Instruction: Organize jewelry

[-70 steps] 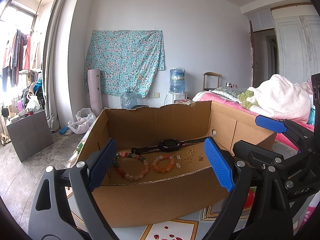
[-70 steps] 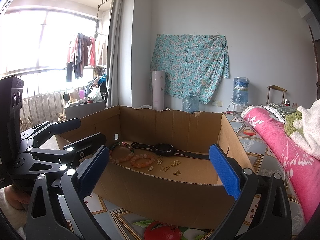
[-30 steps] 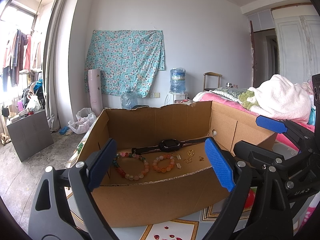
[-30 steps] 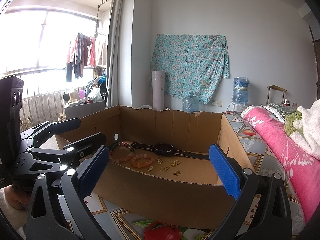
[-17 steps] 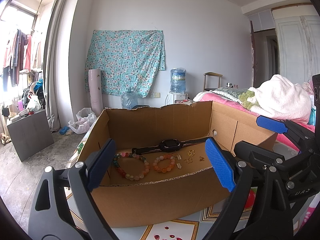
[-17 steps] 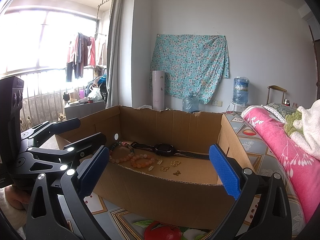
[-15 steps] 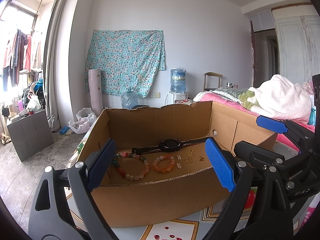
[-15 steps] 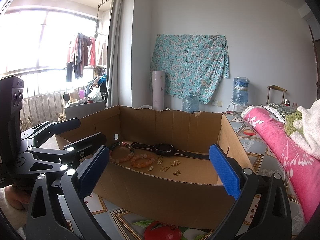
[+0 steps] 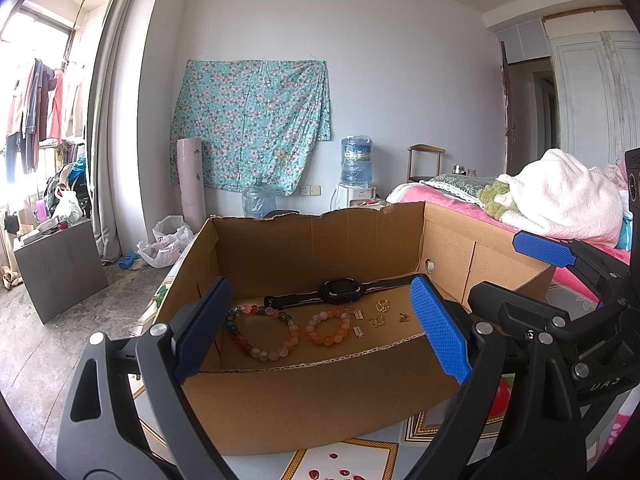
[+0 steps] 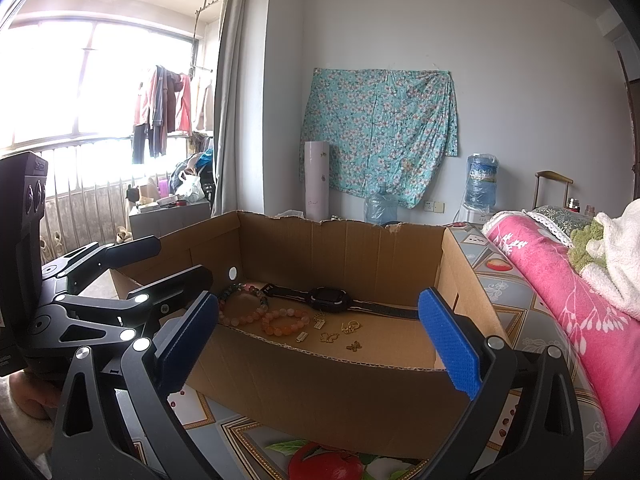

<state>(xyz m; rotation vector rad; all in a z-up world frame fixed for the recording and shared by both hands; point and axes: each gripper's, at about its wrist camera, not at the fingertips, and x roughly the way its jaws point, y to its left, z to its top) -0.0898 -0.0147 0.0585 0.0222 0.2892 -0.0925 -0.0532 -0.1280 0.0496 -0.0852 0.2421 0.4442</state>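
Cardboard box [image 9: 320,396], two bead bracelets [image 9: 260,334], one watch [image 9: 340,292], both grippers' fingers [image 9: 438,338] apart

Daylight is flooding in from the window [image 10: 80,80] on your left, blowing it out white; you're getting sharp, bright pictures, with fisheye bending and dark vignetting at the corners.

Black gripper [image 9: 320,332] frames, textured blue pads [image 9: 438,326], silver screws.

The left gripper [image 9: 320,328] has crept very slightly toward 3 o'clock; the box [image 9: 320,392] looks a touch nearer.
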